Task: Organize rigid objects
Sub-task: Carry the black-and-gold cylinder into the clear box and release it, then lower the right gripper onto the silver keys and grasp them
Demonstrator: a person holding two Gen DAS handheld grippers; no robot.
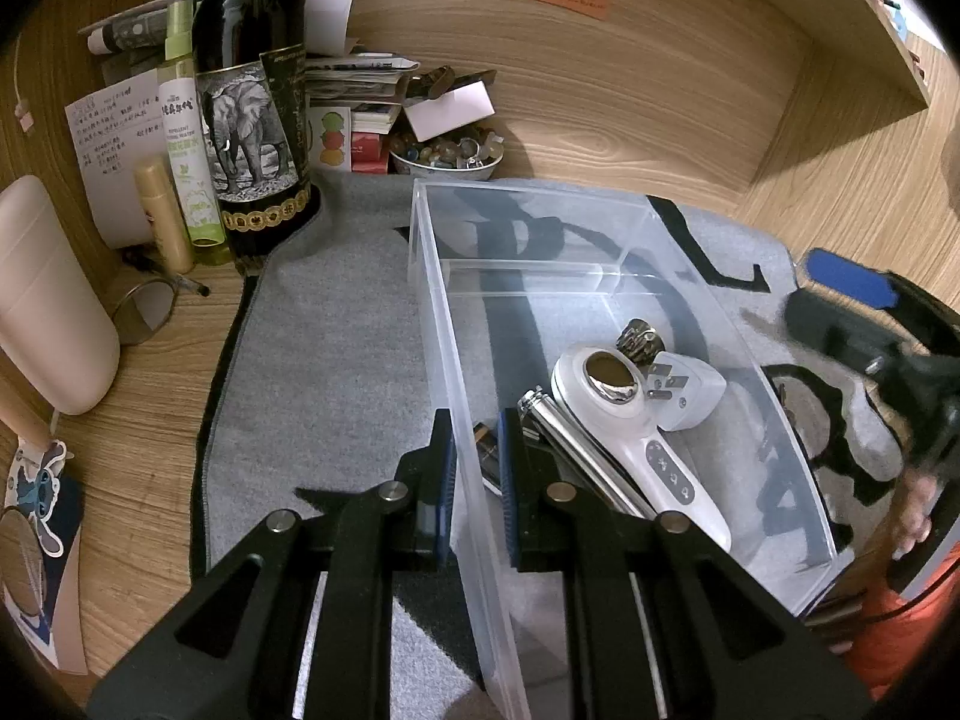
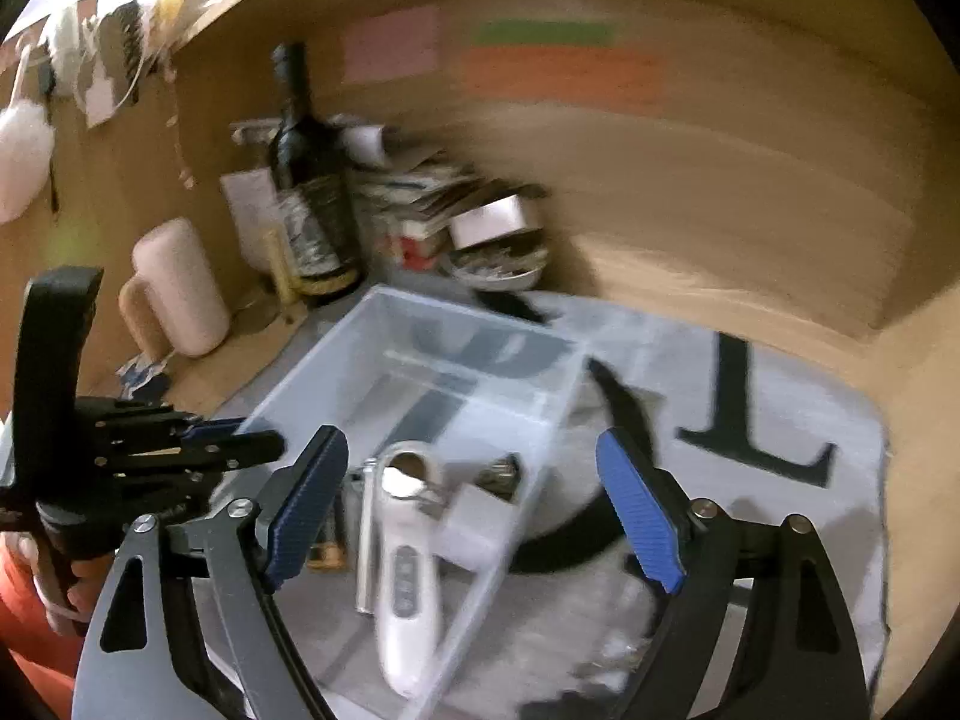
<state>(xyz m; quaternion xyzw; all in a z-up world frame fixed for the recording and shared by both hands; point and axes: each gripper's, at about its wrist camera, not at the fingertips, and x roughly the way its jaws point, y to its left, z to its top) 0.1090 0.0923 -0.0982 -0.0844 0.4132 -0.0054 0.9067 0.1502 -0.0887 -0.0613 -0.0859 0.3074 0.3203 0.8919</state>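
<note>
A clear plastic box (image 1: 600,276) stands on a grey mat (image 1: 330,330). Inside it lie a white handheld device (image 1: 636,438), a white plug adapter (image 1: 690,396), a metal nail clipper (image 1: 576,450) and a small metal piece (image 1: 639,339). My left gripper (image 1: 477,438) is shut on the box's left wall. At the box's right side, my right gripper (image 1: 807,291) hovers. In the blurred right wrist view, the right gripper (image 2: 468,450) is open above the box (image 2: 420,354) and the white device (image 2: 408,576), its pads touching nothing. The left gripper (image 2: 240,444) clamps the far wall.
A dark wine bottle (image 1: 252,90), a green spray bottle (image 1: 192,138), a gold tube (image 1: 162,210) and a pink container (image 1: 48,300) stand at the back left. A bowl of stones (image 1: 447,159) and stacked papers sit behind the box. Wooden walls enclose the back and right.
</note>
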